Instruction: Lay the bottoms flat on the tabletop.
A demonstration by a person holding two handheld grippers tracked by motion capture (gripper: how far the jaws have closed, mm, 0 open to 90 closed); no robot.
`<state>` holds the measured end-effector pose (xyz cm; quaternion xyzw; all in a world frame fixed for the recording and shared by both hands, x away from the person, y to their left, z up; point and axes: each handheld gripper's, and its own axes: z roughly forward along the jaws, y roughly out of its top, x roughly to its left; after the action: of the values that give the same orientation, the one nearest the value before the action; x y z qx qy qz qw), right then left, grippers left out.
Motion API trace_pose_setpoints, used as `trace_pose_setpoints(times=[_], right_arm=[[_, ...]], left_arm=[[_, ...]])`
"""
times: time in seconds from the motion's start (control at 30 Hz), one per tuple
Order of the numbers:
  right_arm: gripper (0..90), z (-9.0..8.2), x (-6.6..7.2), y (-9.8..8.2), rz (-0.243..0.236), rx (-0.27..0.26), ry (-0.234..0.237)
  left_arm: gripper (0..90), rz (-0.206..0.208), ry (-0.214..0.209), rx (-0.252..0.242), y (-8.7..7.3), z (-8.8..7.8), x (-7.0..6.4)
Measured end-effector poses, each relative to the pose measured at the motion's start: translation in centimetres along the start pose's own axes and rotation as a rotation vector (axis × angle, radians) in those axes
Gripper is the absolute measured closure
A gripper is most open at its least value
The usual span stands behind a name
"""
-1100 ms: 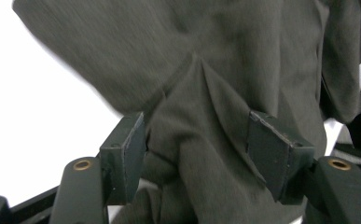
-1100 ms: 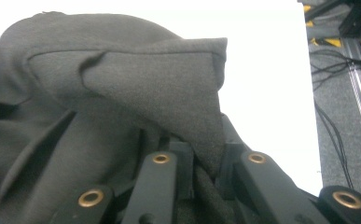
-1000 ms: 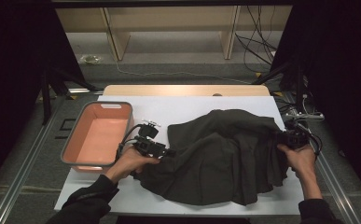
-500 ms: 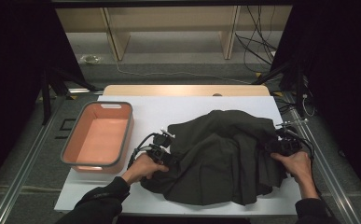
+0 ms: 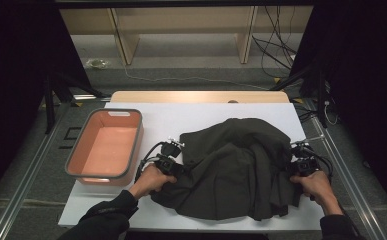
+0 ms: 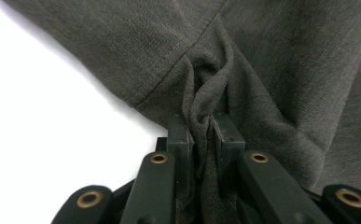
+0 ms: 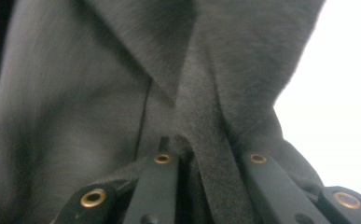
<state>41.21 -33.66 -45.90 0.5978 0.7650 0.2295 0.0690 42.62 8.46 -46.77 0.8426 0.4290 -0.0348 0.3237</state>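
Item: dark olive-grey knit garment [image 5: 236, 170], lying crumpled on the white table top [image 5: 181, 115], right of centre.
Your left gripper [image 6: 201, 135]: jaws have just been closing, now clamped on a bunched fold at the garment's left edge.
Your right gripper [image 7: 206, 154]: jaws have just been closing, now pinching a fabric ridge at its right edge.
Adjacent: salmon-pink rectangular plastic bin with grey rim [image 5: 106, 145], left, apart from the cloth.
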Motion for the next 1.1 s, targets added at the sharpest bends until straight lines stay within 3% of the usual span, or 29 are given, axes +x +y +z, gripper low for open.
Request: trace_pose_setpoints(times=[0.13, 0.33, 0.47, 0.5, 0.6, 0.7, 0.73, 0.93, 1.1], right_arm=[[83.3, -0.9, 1.9, -1.6, -0.038, 0.040, 0.044], [83.4, -2.2, 3.6, -4.0, -0.067, 0.076, 0.121], [81.4, -2.7, 4.4, -4.9, -0.087, 0.075, 0.146], [78.2, -2.7, 4.4, -4.9, -0.083, 0.067, 0.136], [55.2, -2.8, 3.9, -4.4, -0.053, 0.031, 0.107], [42.8, -3.5, 3.3, -3.6, -0.044, -0.033, -0.008], [41.9, -4.0, 3.0, -3.2, -0.031, -0.076, -0.037], [41.3, -5.9, 1.0, -1.4, 0.039, -0.187, 0.008], [41.6, -4.9, 0.5, 0.6, 0.050, -0.183, 0.029]], left_arm=[[80.0, -0.013, -0.002, -0.040, 0.1, -1.1, 0.4], [80.1, -0.041, -0.003, -0.098, 0.1, -2.8, 1.1], [79.2, -0.041, -0.001, -0.090, 0.0, -2.8, 1.2], [78.3, -0.042, -0.001, -0.076, 0.0, -2.4, 1.2], [71.3, -0.026, 0.003, -0.050, -0.2, -1.7, 0.9], [62.3, -0.026, 0.001, -0.056, 0.0, -1.9, 0.8], [59.9, -0.026, 0.006, -0.068, 0.1, -2.1, 0.8], [60.0, -0.034, 0.006, -0.099, 0.6, -2.9, 1.2], [67.6, 0.000, 0.003, -0.053, 0.4, -1.7, 0.6]])
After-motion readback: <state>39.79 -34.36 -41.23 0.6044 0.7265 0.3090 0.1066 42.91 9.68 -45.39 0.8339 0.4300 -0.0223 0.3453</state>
